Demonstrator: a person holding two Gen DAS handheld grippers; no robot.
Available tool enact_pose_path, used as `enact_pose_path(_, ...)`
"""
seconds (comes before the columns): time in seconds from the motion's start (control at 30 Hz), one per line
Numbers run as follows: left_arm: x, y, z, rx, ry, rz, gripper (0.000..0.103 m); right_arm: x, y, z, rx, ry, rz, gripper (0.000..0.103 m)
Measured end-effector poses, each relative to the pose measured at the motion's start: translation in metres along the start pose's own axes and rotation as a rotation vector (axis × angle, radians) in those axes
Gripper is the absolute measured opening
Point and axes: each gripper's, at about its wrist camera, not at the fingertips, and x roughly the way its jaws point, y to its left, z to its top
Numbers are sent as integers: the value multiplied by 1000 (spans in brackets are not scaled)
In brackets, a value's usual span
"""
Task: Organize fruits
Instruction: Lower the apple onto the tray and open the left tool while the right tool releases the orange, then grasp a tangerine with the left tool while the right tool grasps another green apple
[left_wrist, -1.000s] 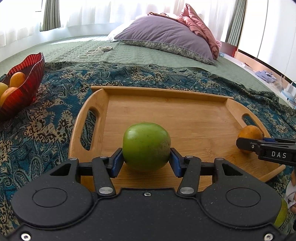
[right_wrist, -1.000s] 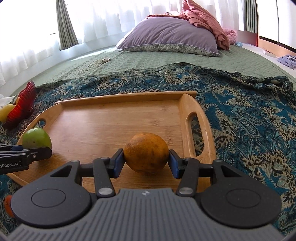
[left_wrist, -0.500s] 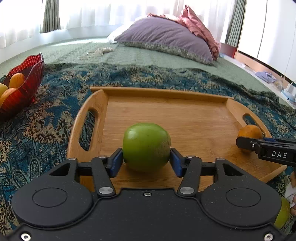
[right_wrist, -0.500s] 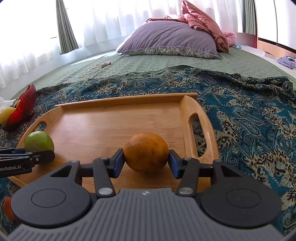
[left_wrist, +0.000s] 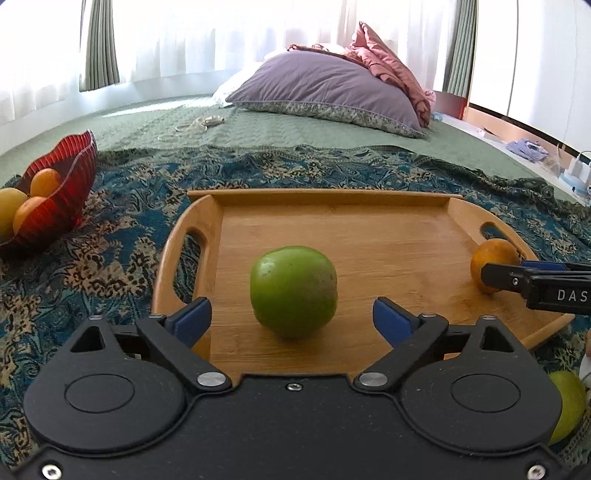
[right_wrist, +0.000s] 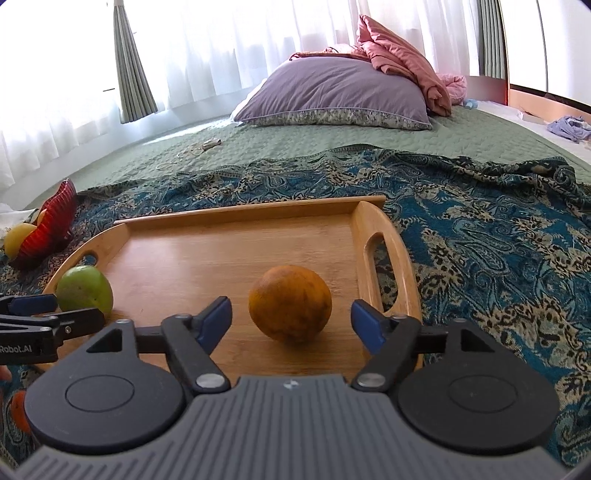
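Your left gripper (left_wrist: 291, 317) and right gripper (right_wrist: 291, 319) stand spread around an apple (left_wrist: 293, 291) and an orange (right_wrist: 290, 302), both resting on the tray (left_wrist: 332, 229); more fruit waits in the bowl (left_wrist: 62, 195) and off-tray.

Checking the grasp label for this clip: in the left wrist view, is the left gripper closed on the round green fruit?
No: the left gripper stands open, its blue pads clear of the round green fruit, which rests on the wooden tray.
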Motion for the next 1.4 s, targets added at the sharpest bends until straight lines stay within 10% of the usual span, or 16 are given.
enact_pose_path(1.4, -102, -12, -85, 34, -117, -44, 103, -93, 34, -76, -207, -140, 49, 102)
